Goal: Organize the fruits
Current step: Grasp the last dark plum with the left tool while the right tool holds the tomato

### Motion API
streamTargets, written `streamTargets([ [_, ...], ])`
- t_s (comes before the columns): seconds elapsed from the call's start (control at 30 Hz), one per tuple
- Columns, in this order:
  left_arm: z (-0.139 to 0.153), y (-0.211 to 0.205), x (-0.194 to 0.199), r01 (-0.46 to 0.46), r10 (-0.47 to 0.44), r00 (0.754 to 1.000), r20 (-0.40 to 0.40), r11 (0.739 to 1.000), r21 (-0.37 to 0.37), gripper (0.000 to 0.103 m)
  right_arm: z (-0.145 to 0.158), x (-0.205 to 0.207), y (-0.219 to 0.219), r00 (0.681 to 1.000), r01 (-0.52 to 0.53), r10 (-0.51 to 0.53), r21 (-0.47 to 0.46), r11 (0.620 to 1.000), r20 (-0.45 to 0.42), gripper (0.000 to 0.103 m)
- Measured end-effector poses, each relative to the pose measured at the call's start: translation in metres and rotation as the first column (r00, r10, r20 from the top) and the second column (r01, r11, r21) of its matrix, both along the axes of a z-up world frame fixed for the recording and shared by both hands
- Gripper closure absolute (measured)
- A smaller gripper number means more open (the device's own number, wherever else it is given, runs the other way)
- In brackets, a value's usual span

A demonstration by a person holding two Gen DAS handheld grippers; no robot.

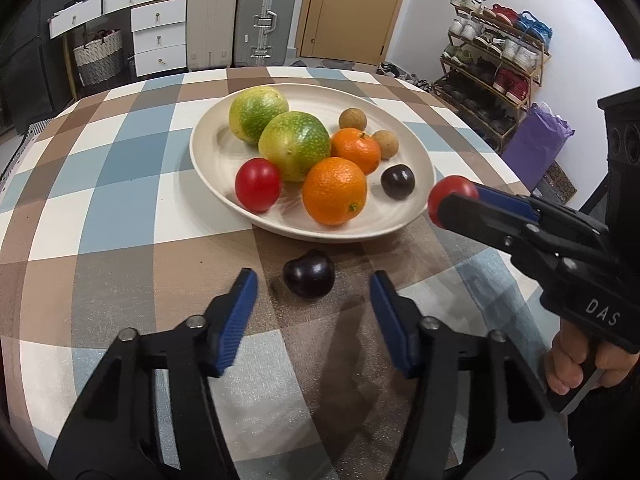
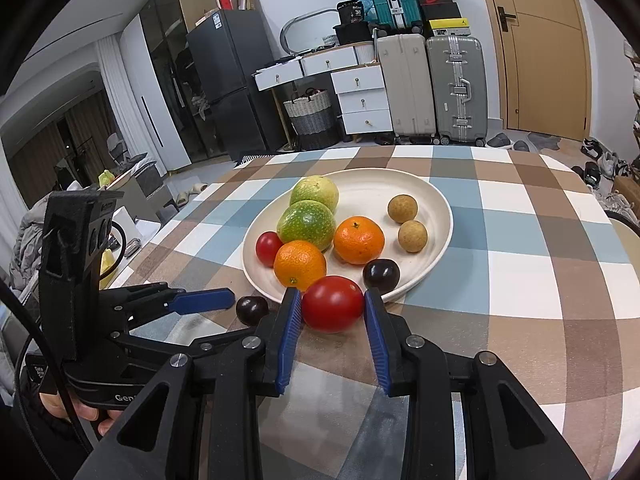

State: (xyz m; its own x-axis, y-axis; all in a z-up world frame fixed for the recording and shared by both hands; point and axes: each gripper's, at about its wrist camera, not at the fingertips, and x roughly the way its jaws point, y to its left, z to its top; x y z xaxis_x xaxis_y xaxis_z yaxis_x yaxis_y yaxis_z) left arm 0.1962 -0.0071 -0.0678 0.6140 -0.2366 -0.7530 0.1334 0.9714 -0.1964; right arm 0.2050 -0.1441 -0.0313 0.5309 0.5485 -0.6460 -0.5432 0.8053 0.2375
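The left hand-held gripper (image 1: 312, 304) stands apart, the dark plum (image 1: 309, 274) on the table (image 1: 120, 208) just ahead, untouched. It should straddle the plum before squeezing. The right hand-held gripper (image 2: 332, 308) is clamped on a red tomato (image 2: 333, 309).

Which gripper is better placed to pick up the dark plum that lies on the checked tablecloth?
Left. The left gripper has its open jaws on either side of the dark plum, while the right gripper is shut on a red tomato.

The right claw (image 2: 332, 312) is clamped on a red tomato (image 2: 333, 309), tilted downward just short of the plate (image 2: 440, 256) rim. The left claw (image 1: 312, 292) tilts downward too, its blue pads (image 1: 236, 320) apart, flanking a dark plum (image 1: 309, 279) without touching it.
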Motion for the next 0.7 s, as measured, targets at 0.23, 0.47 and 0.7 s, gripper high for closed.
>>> streamTargets([
  [0.23, 0.0011, 0.0018, -0.0020, 0.004, -0.004, 1.000, 0.008, 1.000, -0.015, 0.075, 0.0000, 0.0001, 0.0008, 1.000, -0.003, 0.003, -0.003, 1.000, -0.001, 0.070],
  [0.47, 0.0018, 0.0072, -0.0030, -0.002, 0.003, 1.000, 0.012, 0.999, -0.033, 0.080, -0.0013, 0.0003, 0.0022, 1.000, -0.003, 0.003, -0.005, 1.000, -0.004, 0.070],
  [0.7, 0.0039, 0.0081, -0.0049, 0.004, -0.003, 1.000, 0.030, 1.000, -0.022, 0.080, -0.0025, 0.0010, 0.0029, 1.000, -0.002, 0.002, -0.006, 1.000, -0.005, 0.070],
])
